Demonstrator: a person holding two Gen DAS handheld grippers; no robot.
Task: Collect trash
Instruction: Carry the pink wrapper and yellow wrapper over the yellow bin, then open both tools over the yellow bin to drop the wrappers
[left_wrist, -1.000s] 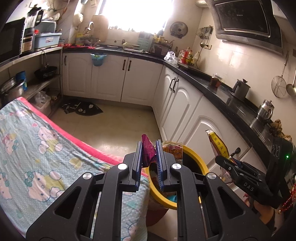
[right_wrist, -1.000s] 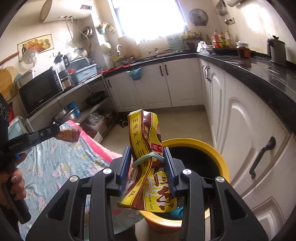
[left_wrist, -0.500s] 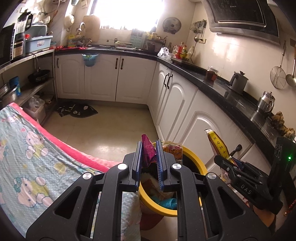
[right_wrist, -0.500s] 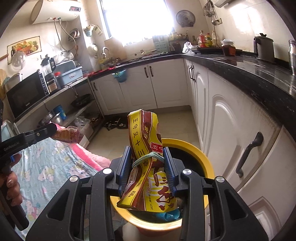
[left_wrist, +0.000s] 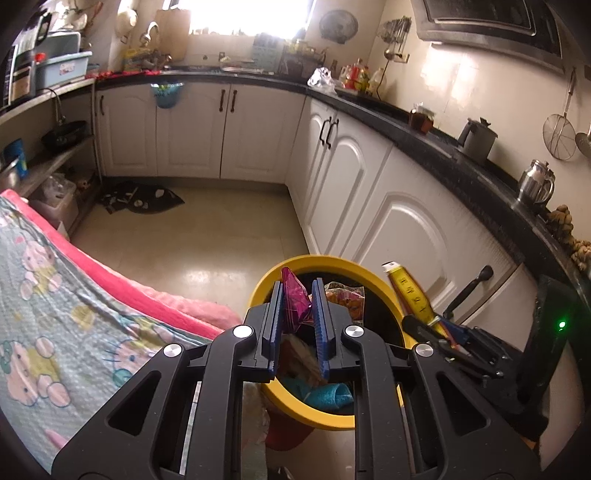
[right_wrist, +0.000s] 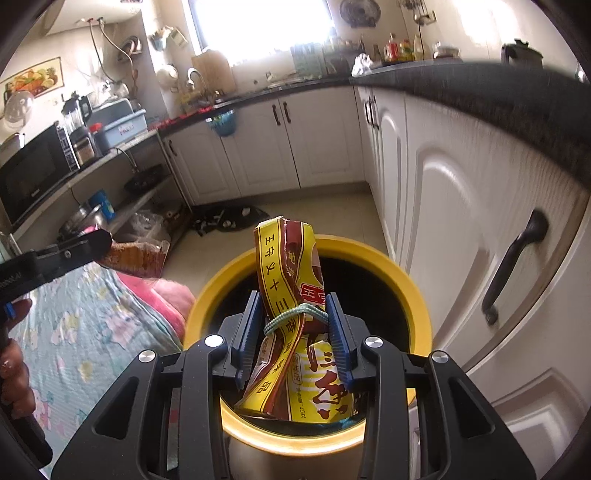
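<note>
A yellow-rimmed trash bin (left_wrist: 332, 264) (right_wrist: 413, 295) stands on the floor by the white cabinets, with wrappers and a teal scrap inside. My left gripper (left_wrist: 298, 295) is shut on a small magenta foil wrapper (left_wrist: 293, 301), held over the bin's near-left rim. My right gripper (right_wrist: 293, 319) is shut on a yellow and brown snack bag (right_wrist: 291, 266) tied with a pale green band, held above the bin's opening. From the left wrist the bag (left_wrist: 410, 291) shows at the right; from the right wrist the left gripper (right_wrist: 74, 249) shows at the left.
A table under a cartoon-print cloth (left_wrist: 55, 314) with a pink edge lies left of the bin. White cabinet doors (right_wrist: 461, 221) with dark handles stand close on the right under a black counter (left_wrist: 443, 147). A dark mat (left_wrist: 144, 197) lies on the tiled floor beyond.
Both grippers have sunk and moved toward the bin, which now looms larger beneath them. Each still grips its wrapper as before.
</note>
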